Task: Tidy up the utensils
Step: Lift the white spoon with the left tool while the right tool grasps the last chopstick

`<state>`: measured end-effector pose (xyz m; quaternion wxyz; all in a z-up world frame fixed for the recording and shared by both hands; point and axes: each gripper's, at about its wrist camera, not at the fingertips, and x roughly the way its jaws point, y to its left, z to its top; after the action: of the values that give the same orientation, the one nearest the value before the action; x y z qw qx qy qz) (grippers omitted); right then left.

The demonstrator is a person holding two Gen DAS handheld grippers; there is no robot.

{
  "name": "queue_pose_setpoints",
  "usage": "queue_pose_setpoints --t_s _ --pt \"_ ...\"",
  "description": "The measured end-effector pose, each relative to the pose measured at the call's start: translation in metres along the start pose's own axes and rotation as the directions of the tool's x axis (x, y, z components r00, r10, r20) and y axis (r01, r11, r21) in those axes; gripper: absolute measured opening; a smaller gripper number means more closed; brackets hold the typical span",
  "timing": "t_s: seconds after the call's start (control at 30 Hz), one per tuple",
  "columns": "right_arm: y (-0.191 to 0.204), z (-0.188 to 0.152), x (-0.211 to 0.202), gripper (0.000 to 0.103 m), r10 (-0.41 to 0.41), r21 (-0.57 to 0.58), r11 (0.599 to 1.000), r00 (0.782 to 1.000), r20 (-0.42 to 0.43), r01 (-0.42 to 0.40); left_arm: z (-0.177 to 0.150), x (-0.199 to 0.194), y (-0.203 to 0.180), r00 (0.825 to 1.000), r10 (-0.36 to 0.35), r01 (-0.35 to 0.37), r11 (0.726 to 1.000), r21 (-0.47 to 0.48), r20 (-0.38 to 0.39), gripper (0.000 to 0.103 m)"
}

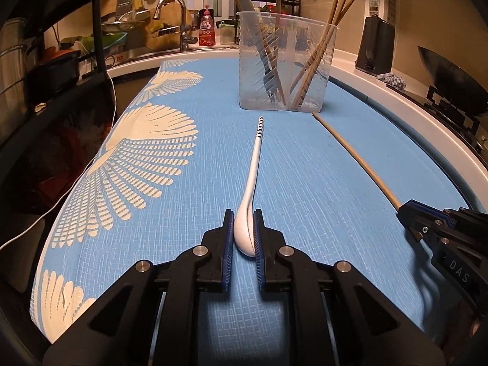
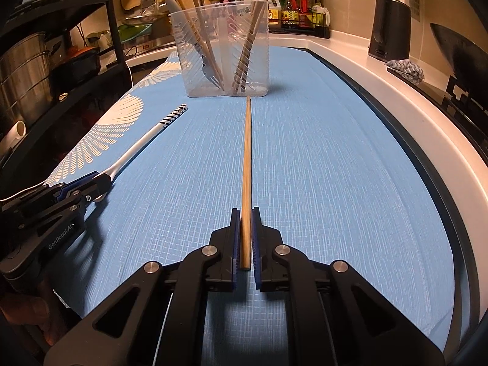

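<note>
A long worktop [image 2: 381,70] with a smooth white rounded edge carries a blue mat [image 1: 289,183] of fine woven-grid texture, printed along its left side with cream fan-shaped feather patterns. At the far end of the mat stands a clear plastic holder [image 1: 286,61], tub-shaped with ribbed slots moulded into its walls; it holds several slim wooden chopsticks leaning outward and a grey-handled utensil.

The left gripper [image 1: 244,235], black jointed plastic with blue ridged pads, is closed on the bowl of a spoon [image 1: 254,164]. The spoon is glossy white, its bowl turned on edge between the pads, its thin curved handle running away toward the holder and ending in a dark striped tip that stops short of it.

The right gripper [image 2: 245,238], of the same build, is closed on the near end of a single chopstick [image 2: 246,152], a straight round wooden rod of warm tan colour. It lies along the mat to the right of the spoon, its far tip just at the foot of the holder.
</note>
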<state>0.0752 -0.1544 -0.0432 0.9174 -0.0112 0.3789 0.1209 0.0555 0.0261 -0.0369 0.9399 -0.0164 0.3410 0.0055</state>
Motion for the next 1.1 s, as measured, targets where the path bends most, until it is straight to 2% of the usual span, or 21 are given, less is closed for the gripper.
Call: queue_pose_setpoints --t_s 0.83,1.1 --pt "0.003 -0.001 -0.002 0.006 -0.013 -0.016 1.000 1.000 0.013 0.013 0.003 0.001 -0.004 1.000 -0.003 0.003 1.000 0.031 0.009 0.012" --pt "0.004 0.012 -0.035 0.006 -0.016 -0.027 0.999 0.996 0.085 0.018 0.005 -0.020 -0.006 0.998 -0.014 0.010 0.998 0.055 0.060 0.011"
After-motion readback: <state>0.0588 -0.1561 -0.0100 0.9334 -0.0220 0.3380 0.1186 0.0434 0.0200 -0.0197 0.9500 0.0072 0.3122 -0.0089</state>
